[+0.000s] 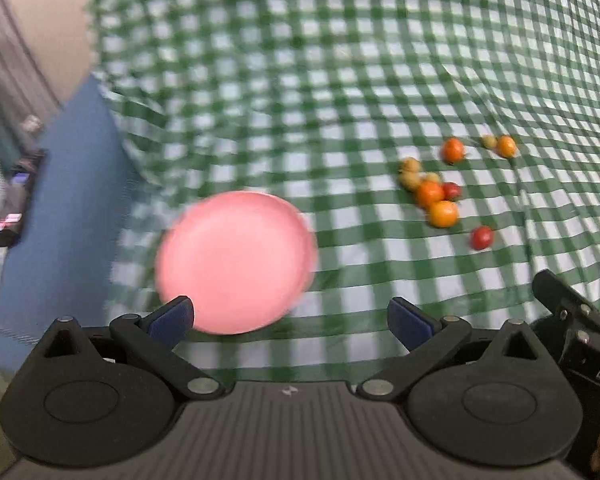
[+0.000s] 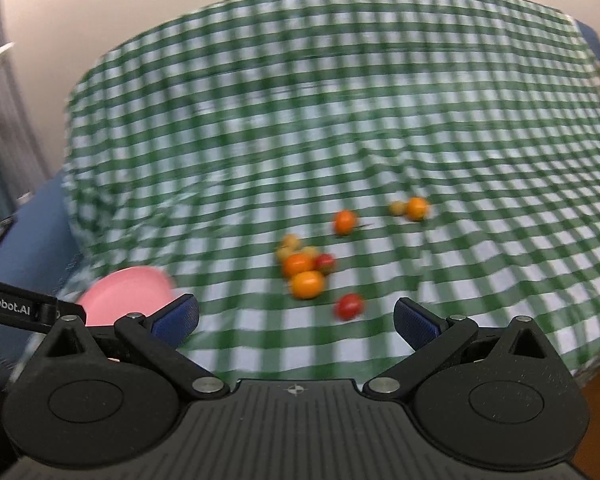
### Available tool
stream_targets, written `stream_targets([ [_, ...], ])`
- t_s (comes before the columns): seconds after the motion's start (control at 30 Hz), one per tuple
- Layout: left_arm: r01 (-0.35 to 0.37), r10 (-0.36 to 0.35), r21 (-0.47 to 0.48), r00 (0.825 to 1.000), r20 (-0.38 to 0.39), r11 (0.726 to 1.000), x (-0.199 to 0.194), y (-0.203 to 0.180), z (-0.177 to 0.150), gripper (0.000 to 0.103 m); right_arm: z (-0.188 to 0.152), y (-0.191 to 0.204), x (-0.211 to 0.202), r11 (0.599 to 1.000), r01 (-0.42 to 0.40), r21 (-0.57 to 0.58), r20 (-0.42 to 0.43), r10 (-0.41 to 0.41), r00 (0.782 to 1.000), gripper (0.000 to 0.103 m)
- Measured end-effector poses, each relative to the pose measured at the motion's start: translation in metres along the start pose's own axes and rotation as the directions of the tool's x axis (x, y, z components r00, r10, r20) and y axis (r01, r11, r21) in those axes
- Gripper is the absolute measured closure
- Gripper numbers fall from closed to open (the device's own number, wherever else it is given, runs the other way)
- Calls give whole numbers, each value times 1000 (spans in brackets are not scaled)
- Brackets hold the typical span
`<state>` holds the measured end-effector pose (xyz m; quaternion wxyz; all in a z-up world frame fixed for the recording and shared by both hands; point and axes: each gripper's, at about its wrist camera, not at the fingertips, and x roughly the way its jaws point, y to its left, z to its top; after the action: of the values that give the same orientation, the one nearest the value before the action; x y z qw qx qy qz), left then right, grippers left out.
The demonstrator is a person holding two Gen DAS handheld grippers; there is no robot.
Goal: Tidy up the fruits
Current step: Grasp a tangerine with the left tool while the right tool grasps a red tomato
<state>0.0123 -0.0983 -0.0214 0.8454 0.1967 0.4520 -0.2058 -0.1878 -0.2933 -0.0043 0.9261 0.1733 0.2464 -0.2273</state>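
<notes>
A pink plate [image 1: 236, 264] lies on the green-checked tablecloth [image 1: 300, 80], just ahead of my left gripper [image 1: 290, 318], which is open with nothing between its fingers. Several small orange, red and yellow-green tomatoes [image 1: 440, 200] are scattered to the right of the plate. In the right wrist view the same cluster of tomatoes [image 2: 306, 276] lies ahead of my right gripper [image 2: 296, 320], which is open and empty. A red tomato [image 2: 349, 306] is the nearest fruit to it. The pink plate [image 2: 128, 298] shows at the left, partly hidden by the other gripper. Both views are motion-blurred.
The cloth covers a blue surface [image 1: 72, 200] that shows at the left. Folds run across the cloth [image 2: 340, 120] behind the fruit. A plain wall [image 2: 100, 0] stands behind. The right gripper's body [image 1: 576, 320] shows at the left view's right edge.
</notes>
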Motion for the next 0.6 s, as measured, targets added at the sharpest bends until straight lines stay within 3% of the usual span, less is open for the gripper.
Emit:
stream_targets([
  [0.23,64,-64,5,996,-65,998,71,-52,51,0,-3,-44,75,998,67,-6,-142,-68,987,1],
  [0.33,71,-68,27,995,-79,997,102,-72,73,0,-4,-59,120,998,66,17,-245,-59,968,1],
  [0.5,106,-106,1,989,-107,994,146,-89,108,0,-11,-73,184,995,61,84,-319,-31,947,2],
  [0.6,130,-133,-33,981,-142,991,174,-101,126,0,-19,-69,211,996,78,48,-333,-58,941,26],
])
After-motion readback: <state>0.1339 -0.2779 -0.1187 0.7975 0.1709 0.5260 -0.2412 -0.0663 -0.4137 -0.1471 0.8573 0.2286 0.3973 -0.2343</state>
